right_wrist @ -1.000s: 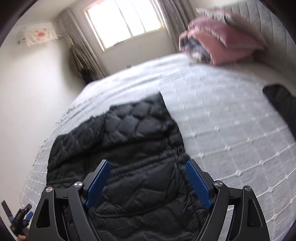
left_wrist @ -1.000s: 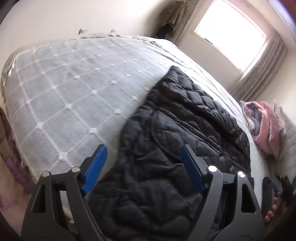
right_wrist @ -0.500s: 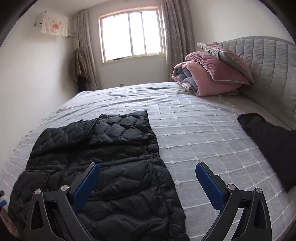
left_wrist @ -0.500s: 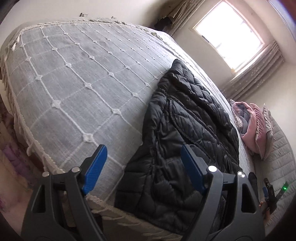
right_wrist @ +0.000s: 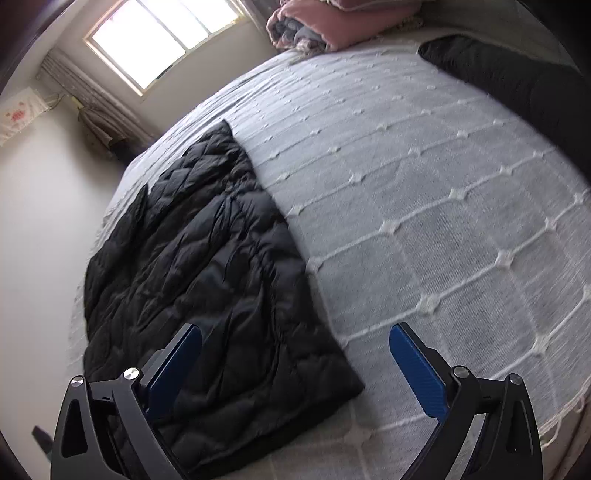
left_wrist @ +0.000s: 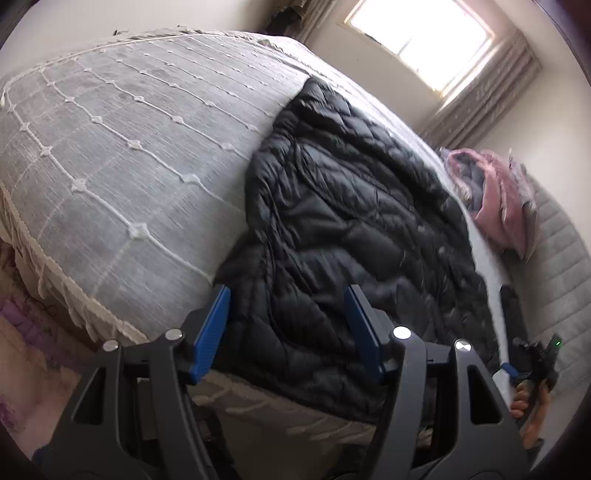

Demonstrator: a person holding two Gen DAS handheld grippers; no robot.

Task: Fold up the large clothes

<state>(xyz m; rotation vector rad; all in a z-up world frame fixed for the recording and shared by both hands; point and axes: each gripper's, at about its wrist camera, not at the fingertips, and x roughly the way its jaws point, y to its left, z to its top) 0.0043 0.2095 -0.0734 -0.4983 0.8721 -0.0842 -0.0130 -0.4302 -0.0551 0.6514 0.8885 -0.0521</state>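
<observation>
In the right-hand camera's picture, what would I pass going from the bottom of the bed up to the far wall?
Right gripper → black quilted jacket lying on the grey bedspread → pink bedding pile, with the window on the far wall.

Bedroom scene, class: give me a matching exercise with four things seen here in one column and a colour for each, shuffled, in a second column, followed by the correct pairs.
Things
1. quilted jacket
2. bedspread
3. gripper pads
4. rolled bedding by the headboard

Colours
A. pink
B. blue
C. black
D. pale grey with white stitched diamonds

Pairs: 1-C, 2-D, 3-B, 4-A
</observation>
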